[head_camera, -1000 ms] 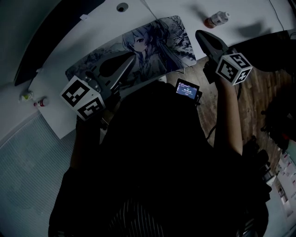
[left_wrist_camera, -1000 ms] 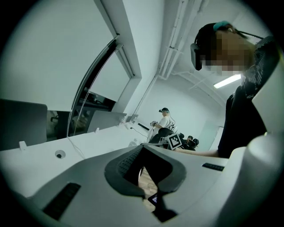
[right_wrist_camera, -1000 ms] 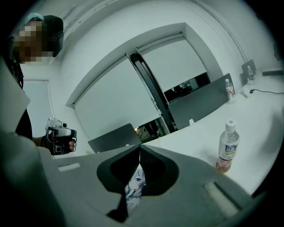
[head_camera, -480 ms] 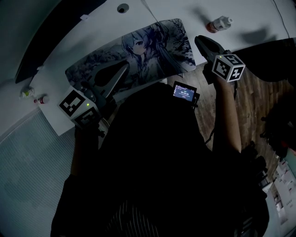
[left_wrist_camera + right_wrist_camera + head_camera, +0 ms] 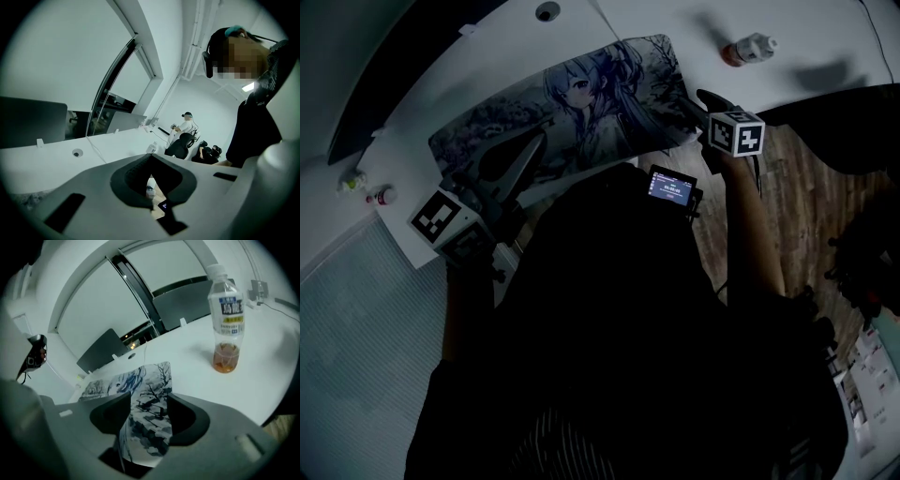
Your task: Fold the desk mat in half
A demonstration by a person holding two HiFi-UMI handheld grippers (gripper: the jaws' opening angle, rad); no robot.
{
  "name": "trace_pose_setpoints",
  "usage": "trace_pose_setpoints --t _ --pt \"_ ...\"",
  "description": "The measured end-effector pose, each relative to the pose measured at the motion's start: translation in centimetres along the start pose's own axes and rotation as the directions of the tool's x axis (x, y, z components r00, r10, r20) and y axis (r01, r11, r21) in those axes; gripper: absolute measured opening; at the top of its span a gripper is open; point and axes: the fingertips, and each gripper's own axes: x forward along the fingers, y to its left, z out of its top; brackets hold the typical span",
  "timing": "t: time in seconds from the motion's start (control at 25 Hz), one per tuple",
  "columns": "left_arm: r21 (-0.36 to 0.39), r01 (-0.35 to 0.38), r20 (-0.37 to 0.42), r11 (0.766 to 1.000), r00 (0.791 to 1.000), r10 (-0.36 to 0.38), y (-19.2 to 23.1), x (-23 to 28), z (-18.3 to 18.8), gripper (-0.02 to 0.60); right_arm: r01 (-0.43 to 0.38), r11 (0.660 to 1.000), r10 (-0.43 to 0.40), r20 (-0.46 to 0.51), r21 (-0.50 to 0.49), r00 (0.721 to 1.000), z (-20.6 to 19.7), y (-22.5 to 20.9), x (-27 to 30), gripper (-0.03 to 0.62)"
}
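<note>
The desk mat (image 5: 581, 103), printed with an anime figure, lies flat on the white desk (image 5: 469, 56). My right gripper (image 5: 698, 101) is low at the mat's near right corner. Its jaws have just been opening and now stand open. In the right gripper view the mat (image 5: 136, 378) runs into the gap of the right gripper (image 5: 147, 399), and the pads are off it. My left gripper (image 5: 532, 148) hovers over the mat's left part. In the left gripper view the left gripper (image 5: 150, 159) has its pad tips meeting, with nothing between them.
A plastic bottle (image 5: 748, 47) with a little amber drink (image 5: 226, 319) stands on the desk right of the mat. Two small items (image 5: 380, 197) sit at the desk's left end. A dark monitor (image 5: 394, 66) stands behind. Wooden floor (image 5: 811, 206) shows at right.
The right gripper has come down to the mat's near right corner and its jaws have opened. The left gripper has stayed over the mat's left part.
</note>
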Motion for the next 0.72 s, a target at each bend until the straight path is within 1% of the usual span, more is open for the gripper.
trace_pose_setpoints --t 0.08,0.2,0.36,0.44,0.56,0.72 --pt "-0.002 -0.008 0.000 1.000 1.000 0.008 0.1 -0.1 -0.2 0.006 0.028 1.000 -0.029 -0.055 -0.014 0.998 -1.7 -0.6 0.9 0.258" --pt "-0.004 -0.018 -0.002 1.000 1.000 0.018 -0.1 -0.5 -0.8 0.006 0.062 0.997 -0.068 -0.128 -0.052 0.989 -4.1 -1.0 2.0 0.295" --pt "-0.004 -0.026 0.004 1.000 1.000 0.026 -0.6 -0.8 -1.0 0.007 0.096 0.990 -0.117 -0.217 -0.105 0.969 -6.6 -0.5 2.9 0.318" --pt "-0.004 -0.029 0.008 1.000 1.000 0.029 -0.8 -1.1 -1.2 0.007 0.116 0.986 -0.141 -0.235 -0.116 0.962 -7.6 -0.4 3.1 0.318" --pt "-0.009 -0.037 0.005 0.999 0.999 0.037 -0.6 -1.2 -1.6 0.006 0.151 0.981 -0.176 -0.229 -0.125 0.957 -7.9 -0.8 3.6 0.318" --pt "-0.015 -0.040 0.001 0.999 0.999 0.040 -0.4 -1.3 -1.9 0.006 0.160 0.977 -0.190 -0.233 -0.141 0.954 -7.7 -0.8 4.2 0.316"
